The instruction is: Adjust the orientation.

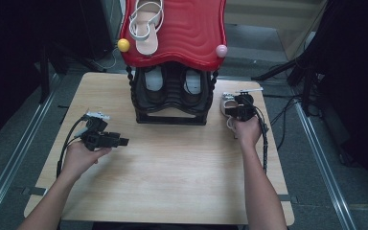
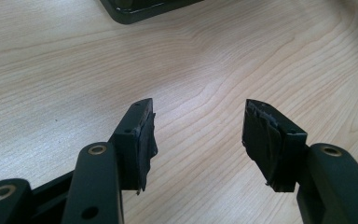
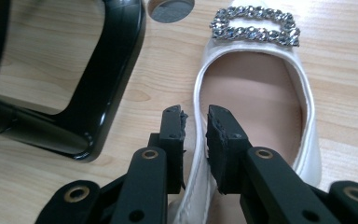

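Shoe (image 3: pixel 254 98) on the table: its side wall stands between the right gripper's (image 3: pixel 196 116) narrowly parted jaws, grip uncertain.

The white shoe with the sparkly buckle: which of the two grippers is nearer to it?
The right. The right gripper has its jaws astride the side wall of the white shoe, beside the black rack. The left gripper hangs over bare table, across from the shoe, jaws open.
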Demonstrator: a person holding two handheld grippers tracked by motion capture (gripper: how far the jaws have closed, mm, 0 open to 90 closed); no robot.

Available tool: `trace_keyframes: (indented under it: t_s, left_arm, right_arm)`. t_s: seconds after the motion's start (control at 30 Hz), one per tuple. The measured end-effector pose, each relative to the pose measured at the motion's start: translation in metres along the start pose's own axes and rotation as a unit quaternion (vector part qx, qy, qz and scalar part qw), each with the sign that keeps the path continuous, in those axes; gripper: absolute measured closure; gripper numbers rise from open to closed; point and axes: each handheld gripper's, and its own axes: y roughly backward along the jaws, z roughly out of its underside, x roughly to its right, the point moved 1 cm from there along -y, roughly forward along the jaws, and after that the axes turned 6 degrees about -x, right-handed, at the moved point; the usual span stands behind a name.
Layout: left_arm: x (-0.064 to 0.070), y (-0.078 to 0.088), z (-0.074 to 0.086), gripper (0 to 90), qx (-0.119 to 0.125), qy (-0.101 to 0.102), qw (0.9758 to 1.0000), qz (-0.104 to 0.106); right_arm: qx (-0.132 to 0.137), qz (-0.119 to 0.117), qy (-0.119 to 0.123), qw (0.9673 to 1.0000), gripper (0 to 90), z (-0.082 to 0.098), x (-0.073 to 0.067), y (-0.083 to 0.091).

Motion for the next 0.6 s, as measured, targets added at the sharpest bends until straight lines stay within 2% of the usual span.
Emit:
trace_keyframes:
  t_s: [0.13,0.33,0.4,0.6]
  left_arm:
    - [-0.0015,0.0009,0.0001,44.2,0.004,0.003,1.0000,0.001]
    - [-0.0005,0.0004,0.0001,44.2,0.001,0.001,1.0000,0.001]
    - [-0.0005,0.0007,0.0001,44.2,0.003,0.001,1.0000,0.000]
    - [-0.0016,0.0013,0.0003,44.3,0.004,0.003,1.0000,-0.001]
  right_arm:
    - [-0.010,0.001,-0.009,0.9999,78.7,-0.0008,0.0026,-0.0045]
    - [-0.027,0.009,-0.004,0.9996,82.7,-0.0031,0.0010,-0.0084]
    - [-0.029,0.016,-0.002,0.9995,85.1,-0.0035,0.0011,-0.0093]
    - [-0.030,0.014,-0.011,0.9994,88.3,-0.0034,0.0029,-0.0087]
